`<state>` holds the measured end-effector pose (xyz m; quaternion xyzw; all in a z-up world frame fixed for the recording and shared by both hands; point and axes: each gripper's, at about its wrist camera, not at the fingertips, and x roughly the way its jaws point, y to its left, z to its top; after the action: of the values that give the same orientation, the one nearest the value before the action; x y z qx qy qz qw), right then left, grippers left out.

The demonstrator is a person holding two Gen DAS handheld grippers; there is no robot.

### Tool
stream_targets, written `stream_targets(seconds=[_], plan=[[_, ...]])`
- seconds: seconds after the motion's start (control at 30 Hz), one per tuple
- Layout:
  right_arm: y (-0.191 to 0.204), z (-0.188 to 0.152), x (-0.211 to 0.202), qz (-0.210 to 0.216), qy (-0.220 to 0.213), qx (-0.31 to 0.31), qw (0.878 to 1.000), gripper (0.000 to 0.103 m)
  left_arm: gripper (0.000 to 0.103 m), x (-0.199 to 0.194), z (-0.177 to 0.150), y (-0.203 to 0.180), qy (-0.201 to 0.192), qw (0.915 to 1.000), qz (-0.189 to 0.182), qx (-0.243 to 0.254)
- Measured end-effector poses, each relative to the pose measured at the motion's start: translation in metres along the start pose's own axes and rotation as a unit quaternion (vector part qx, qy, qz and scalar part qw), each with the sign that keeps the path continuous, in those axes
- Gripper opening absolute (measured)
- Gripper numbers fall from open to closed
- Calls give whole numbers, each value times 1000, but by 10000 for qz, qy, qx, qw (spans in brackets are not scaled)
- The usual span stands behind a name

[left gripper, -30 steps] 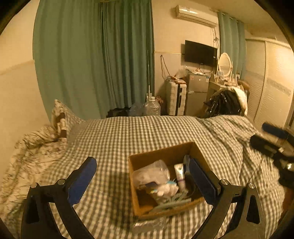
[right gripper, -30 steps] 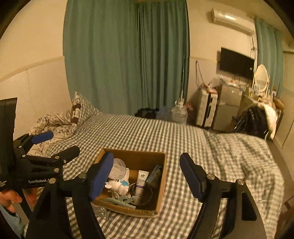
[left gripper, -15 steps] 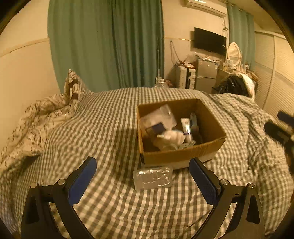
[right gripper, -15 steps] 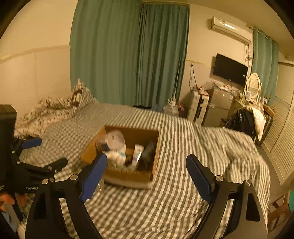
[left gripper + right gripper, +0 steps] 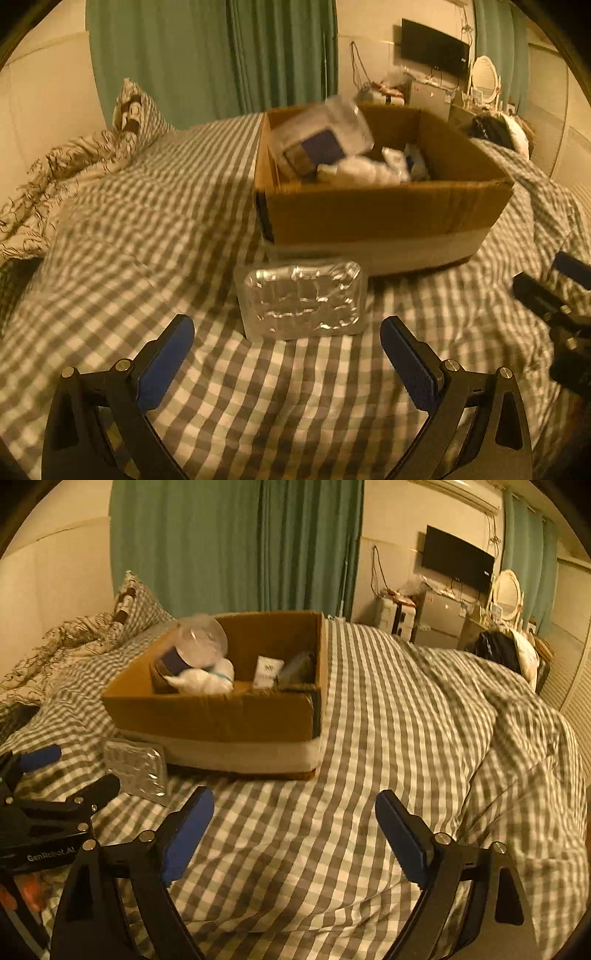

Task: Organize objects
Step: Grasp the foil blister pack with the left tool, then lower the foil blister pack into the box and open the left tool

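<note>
Facing clear tray (image 5: 302,298), left claw (image 5: 287,345) spread wide

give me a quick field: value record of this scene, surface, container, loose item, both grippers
surface: checked bedspread
container: open cardboard box on the bed, holding small items
loose item: clear plastic tray on the bedspread in front of the box
left gripper: open, empty, tray just ahead of its fingers
right gripper: open, empty, over bare bedspread

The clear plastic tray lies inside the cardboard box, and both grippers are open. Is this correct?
Not quite. The clear plastic tray lies on the checked bedcover, outside the cardboard box and in front of it, as the left wrist view shows. Both grippers are indeed open.
</note>
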<state>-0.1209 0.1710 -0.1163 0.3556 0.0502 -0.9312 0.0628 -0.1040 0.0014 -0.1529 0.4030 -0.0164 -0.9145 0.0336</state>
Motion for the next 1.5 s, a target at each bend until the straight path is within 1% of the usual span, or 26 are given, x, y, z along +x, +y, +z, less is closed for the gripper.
stream_targets(seconds=[0.17, 0.27, 0.37, 0.57, 0.73, 0.93, 1.1, 1.27, 1.5], plan=[[-5, -4, 12, 10, 124, 134, 9998, 94, 103, 18, -3, -6, 166, 9998, -53, 9], [-5, -6, 20, -49, 207, 146, 9997, 94, 103, 24, 0, -8, 176, 9997, -177, -32], [-4, -8, 24, -101, 249, 131, 9996, 94, 103, 30, 4, -7, 133, 9994, -269, -182], [-7, -9, 30, -85, 306, 179, 9993, 94, 103, 47, 7, -10, 103, 9994, -229, -227], [-7, -10, 35, -67, 376, 224, 9990, 94, 103, 60, 11, -13, 189, 9994, -204, -184], [-8, -10, 39, -59, 418, 239, 9988, 94, 103, 70, 11, -12, 284, 9986, -390, -230], [-8, -10, 36, -77, 396, 248, 9989, 94, 101, 65, 10, -9, 205, 9979, -543, -285], [-10, -8, 29, -133, 302, 249, 9991, 94, 100, 53, 9, -11, 258, 9982, -522, -166], [-10, -4, 15, -183, 191, 219, 9994, 94, 100, 27, 4, -14, 298, 9982, -515, -36]])
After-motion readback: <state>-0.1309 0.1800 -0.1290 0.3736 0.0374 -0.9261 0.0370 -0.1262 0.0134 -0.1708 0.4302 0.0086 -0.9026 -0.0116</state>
